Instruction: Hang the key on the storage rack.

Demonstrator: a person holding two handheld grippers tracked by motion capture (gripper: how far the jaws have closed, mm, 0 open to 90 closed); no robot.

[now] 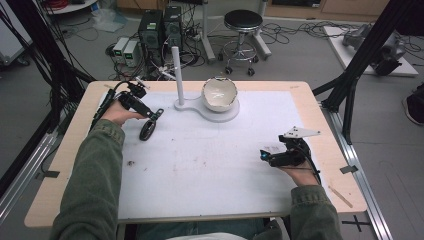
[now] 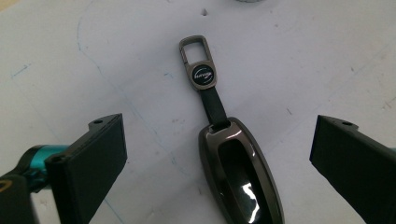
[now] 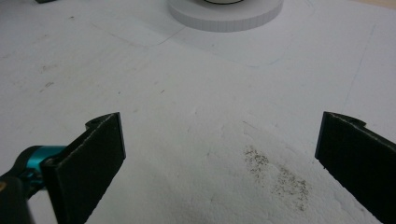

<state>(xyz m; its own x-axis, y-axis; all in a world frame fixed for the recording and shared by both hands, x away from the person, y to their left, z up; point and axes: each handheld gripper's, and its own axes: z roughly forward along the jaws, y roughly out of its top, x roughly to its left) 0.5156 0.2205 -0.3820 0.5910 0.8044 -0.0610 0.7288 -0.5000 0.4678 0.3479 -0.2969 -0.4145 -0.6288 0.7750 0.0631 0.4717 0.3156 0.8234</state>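
Note:
A dark metallic key fob (image 2: 240, 172) lies flat on the white mat (image 1: 210, 160), with a short black strap and a metal clip (image 2: 198, 56) at its far end. My left gripper (image 2: 219, 140) hovers open just over it, one jaw on each side of the fob's upper end and touching nothing. From above, the fob (image 1: 147, 131) lies at the mat's left, just ahead of the left gripper (image 1: 148, 115). My right gripper (image 1: 266, 157) rests at the mat's right side, pointing left. It is open (image 3: 219, 140) over bare, speckled mat.
A white stand (image 1: 207, 109) with an upright post (image 1: 176, 70) and a tilted white bowl (image 1: 219, 94) sits at the back centre; its round base (image 3: 226, 14) lies ahead of the right gripper. A thin wooden stick (image 1: 340, 196) lies near the table's right edge.

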